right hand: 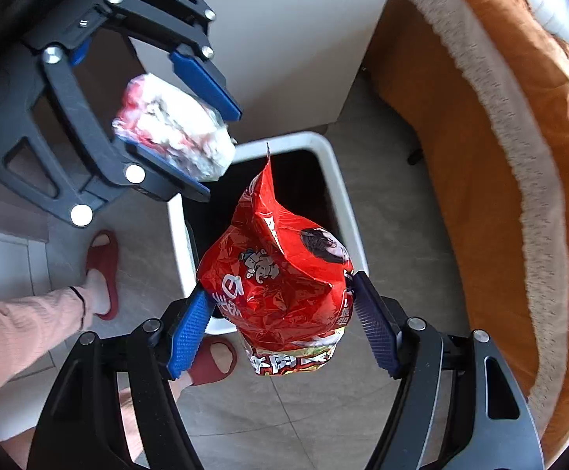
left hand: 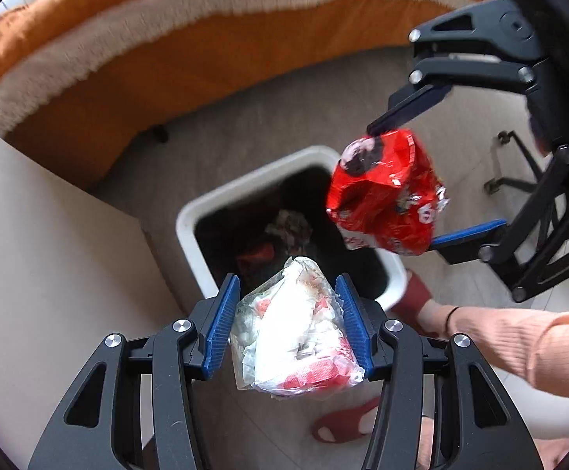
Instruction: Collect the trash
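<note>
Left wrist view: your left tongs (left hand: 290, 323) are clamped on a clear plastic bag of crumpled wrappers (left hand: 296, 333), both blue pads (left hand: 222, 325) pressed to its sides. Just beyond their tips, on the grey tiled floor (left hand: 269, 105), stands a white-rimmed trash bin (left hand: 190, 215) with a dark liner and some rubbish already inside. Farther beyond is an orange blanket with a cream fleece border (left hand: 135, 47). To the right of these tongs, your right tongs (left hand: 404, 188) hold a red snack bag (left hand: 386, 192) over the bin's far right corner. Below that, a peach sleeve (left hand: 527, 344) and two dark red slippers (left hand: 343, 423) show. Right wrist view: your right tongs (right hand: 284, 321) are closed on the red snack bag (right hand: 280, 278), a pad on each flank, the bag's pointed end hanging over the bin's opening. The trash bin (right hand: 335, 180) sits directly past the tips. Up and left of these tongs, your left tongs (right hand: 210, 141) grip the clear plastic bag of crumpled wrappers (right hand: 175, 125) beside the bin's rim. The orange blanket (right hand: 492, 156) fills the right side.
</note>
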A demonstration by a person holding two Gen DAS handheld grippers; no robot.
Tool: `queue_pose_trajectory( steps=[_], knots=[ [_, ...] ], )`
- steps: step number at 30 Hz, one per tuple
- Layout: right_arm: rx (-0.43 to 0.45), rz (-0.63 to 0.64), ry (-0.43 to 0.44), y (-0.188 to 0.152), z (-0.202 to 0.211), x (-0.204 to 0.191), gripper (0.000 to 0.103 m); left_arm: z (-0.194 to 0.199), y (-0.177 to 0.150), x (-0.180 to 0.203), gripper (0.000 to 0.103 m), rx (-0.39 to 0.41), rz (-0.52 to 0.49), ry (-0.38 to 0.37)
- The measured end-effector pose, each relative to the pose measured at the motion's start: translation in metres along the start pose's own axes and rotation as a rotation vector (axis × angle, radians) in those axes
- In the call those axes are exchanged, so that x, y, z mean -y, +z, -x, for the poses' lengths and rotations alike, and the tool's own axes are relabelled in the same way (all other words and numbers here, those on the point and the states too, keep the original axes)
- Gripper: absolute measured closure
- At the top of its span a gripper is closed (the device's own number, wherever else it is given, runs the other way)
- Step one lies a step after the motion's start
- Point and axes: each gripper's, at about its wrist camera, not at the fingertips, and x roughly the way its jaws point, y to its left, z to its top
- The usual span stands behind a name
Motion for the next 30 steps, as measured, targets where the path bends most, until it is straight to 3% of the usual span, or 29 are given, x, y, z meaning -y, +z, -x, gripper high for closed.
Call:
queue_pose_trajectory(
  steps=[6,7,8,9,18,24,30],
  knots=[
    [-0.023,0.034,0.015,-0.002,-0.044,-0.006,0.031,-0.041,-0.003,-0.005,0.05,-0.024,0.012,-0.019],
    [-0.03,0.038,0.025,-0.002,-0.051,-0.006,0.026,-0.045,-0.004,-0.005,0.034,-0.014,0.019,-0.018],
    [-0.036,0.039,0.028,-0.001,-0.054,-0.007,0.018,-0.049,-0.003,-0.007,0.004,-0.011,0.03,-0.015],
    [-0.042,0.039,0.03,0.0,-0.057,-0.007,0.004,-0.052,-0.004,-0.008,0.005,-0.007,0.049,-0.006],
    [-0.05,0.039,-0.013,0.001,-0.057,-0.001,0.004,-0.047,-0.007,-0.011,0.005,-0.019,0.045,-0.018],
    [-0.044,0.049,-0.026,0.003,-0.032,0.001,0.004,-0.014,-0.009,-0.01,0.005,-0.012,0.056,0.0],
    [-0.004,0.043,-0.026,0.012,0.022,0.0,0.004,0.042,-0.005,-0.007,0.005,0.035,0.092,0.002]
  ],
)
